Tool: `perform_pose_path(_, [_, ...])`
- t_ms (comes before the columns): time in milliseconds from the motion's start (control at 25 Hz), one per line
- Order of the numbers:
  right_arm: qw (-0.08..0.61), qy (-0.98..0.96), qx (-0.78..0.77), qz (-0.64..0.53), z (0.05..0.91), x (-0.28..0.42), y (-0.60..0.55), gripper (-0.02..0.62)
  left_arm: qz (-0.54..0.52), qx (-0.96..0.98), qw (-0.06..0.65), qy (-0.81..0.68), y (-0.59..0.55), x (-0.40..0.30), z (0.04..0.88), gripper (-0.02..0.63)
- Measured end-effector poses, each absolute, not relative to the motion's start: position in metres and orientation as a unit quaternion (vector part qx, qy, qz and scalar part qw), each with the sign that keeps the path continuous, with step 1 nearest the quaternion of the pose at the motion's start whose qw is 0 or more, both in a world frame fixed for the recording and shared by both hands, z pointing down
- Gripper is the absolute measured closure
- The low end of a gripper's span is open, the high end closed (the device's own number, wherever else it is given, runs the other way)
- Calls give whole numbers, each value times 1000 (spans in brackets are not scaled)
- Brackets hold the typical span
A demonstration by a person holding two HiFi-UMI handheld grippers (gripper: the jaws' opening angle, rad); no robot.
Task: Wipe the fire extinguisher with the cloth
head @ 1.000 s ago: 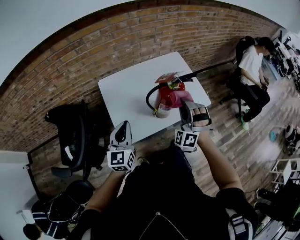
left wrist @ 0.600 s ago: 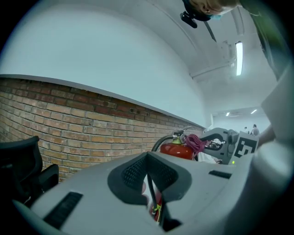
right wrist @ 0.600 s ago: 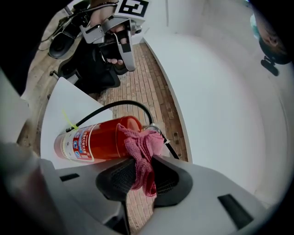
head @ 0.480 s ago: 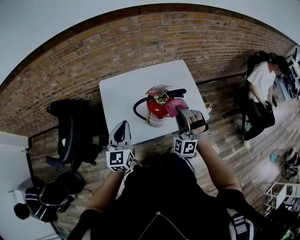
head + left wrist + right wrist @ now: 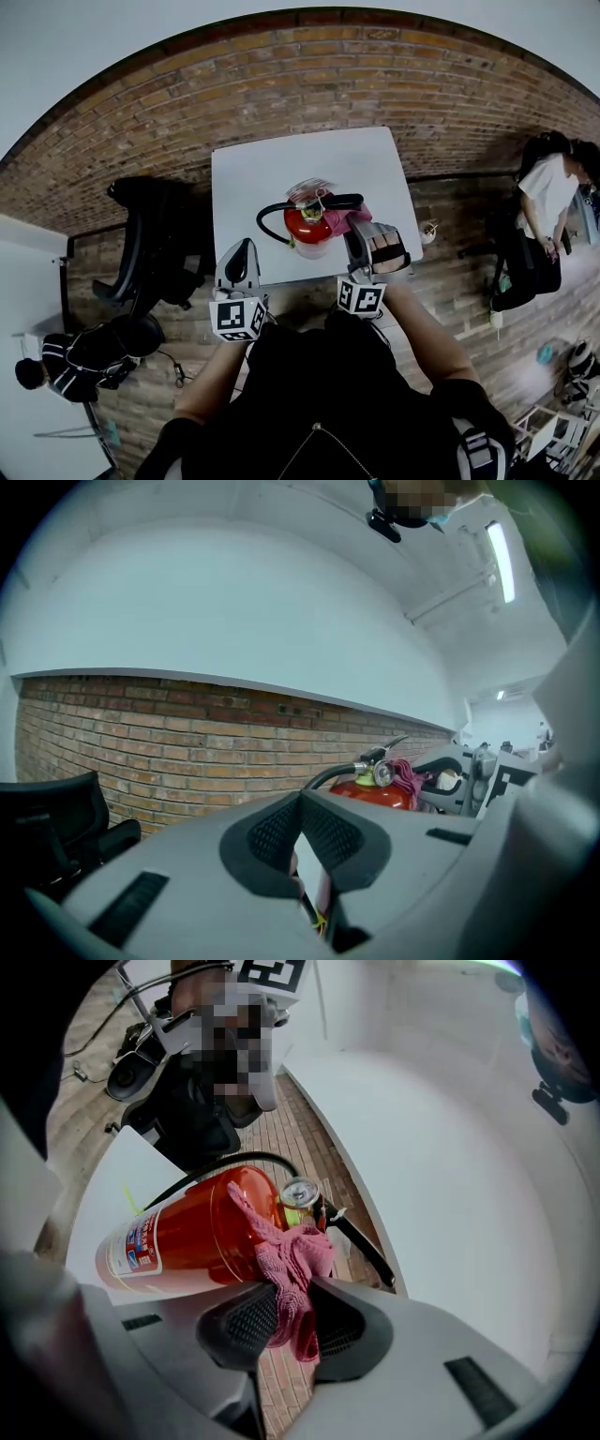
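The fire extinguisher (image 5: 307, 225) stands on the white worktop (image 5: 281, 169), close to the edge nearest the person. In the right gripper view a white label (image 5: 139, 1241) wraps the lower part of the red body (image 5: 187, 1232). It carries blue and red print that is too small to read. A round pressure gauge (image 5: 299, 1192) sits at the neck, its dial unreadable too.

The right claw (image 5: 286, 1307) is closed on the pink cloth (image 5: 292, 1260), which it presses against the cylinder's shoulder just below the gauge. The loose end of the cloth hangs down between the jaws. The left claw (image 5: 300, 803) has its jaw tips together with nothing in them. It hovers at the worktop's near edge, left of the extinguisher and apart from it. The black-and-white square markers on both grippers' cubes (image 5: 236, 317) face the head camera.

The black hose (image 5: 267, 220) loops out to the extinguisher's left. Beyond the cylinder, bare white surface runs to the far edge by the brick wall (image 5: 281, 75). A black office chair (image 5: 141, 248) stands just beside the worktop's left edge. A person (image 5: 553, 187) sits well off to the right.
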State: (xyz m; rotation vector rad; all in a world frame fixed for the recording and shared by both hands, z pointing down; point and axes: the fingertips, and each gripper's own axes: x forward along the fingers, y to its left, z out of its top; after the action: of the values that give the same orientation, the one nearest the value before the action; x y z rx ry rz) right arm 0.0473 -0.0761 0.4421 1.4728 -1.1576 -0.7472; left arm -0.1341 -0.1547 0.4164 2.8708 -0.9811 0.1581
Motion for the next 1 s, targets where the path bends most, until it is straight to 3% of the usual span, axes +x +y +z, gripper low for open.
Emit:
perform_pose_path(360, [501,-548,615,-265,471,96,-63,494,58,924,46,-376,-138,-114,412,575])
perform_pose_path(840, [203,-704,680,-7,438,147,-38,494,57,920,29,-386,-114,-76,385,577])
perform_pose_path(1000, [135,-719,681,44,418,145,-35,494,51,926,22,-374,-115,-67,370,575])
